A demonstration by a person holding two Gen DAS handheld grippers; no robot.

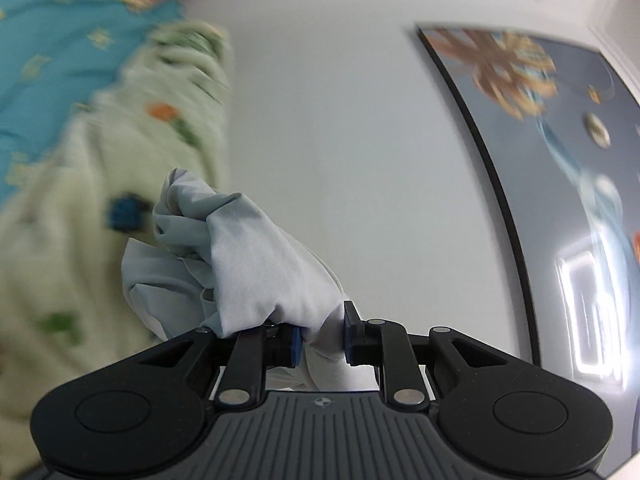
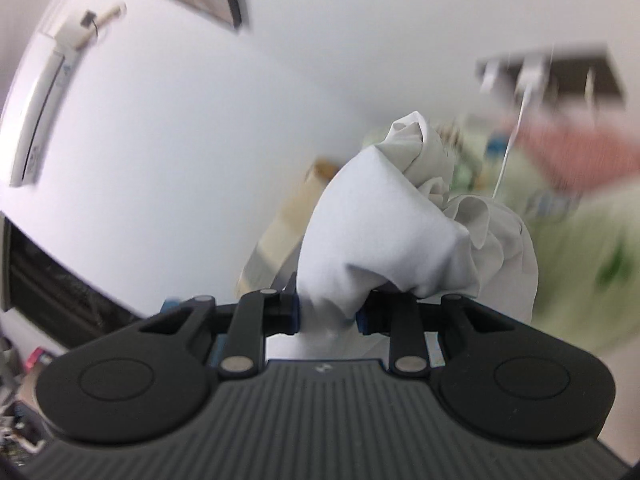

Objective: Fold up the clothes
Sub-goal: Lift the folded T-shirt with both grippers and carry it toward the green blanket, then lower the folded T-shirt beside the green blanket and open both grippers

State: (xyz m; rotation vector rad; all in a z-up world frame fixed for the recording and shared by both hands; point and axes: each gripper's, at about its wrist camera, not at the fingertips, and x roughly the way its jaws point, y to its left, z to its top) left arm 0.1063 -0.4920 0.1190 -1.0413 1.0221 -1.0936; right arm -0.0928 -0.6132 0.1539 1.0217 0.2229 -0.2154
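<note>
1. The left tongs (image 1: 322,334) and the right tongs (image 2: 329,314) each pinch a bunch of the white garment (image 2: 384,248), held up in the air
2. It looks light, soft and limp; a hem or corner would likely give better hold than these bunches

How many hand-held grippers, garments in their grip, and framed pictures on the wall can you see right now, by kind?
Hand-held grippers: 2, the left hand-held gripper and the right hand-held gripper, each shut on white cloth.
White garment: 1 as far as I can tell; both bunches look alike, but no view shows them joined.
Framed pictures: 1 in each view; whether it is the same one is unclear.
Total: 4.
</note>
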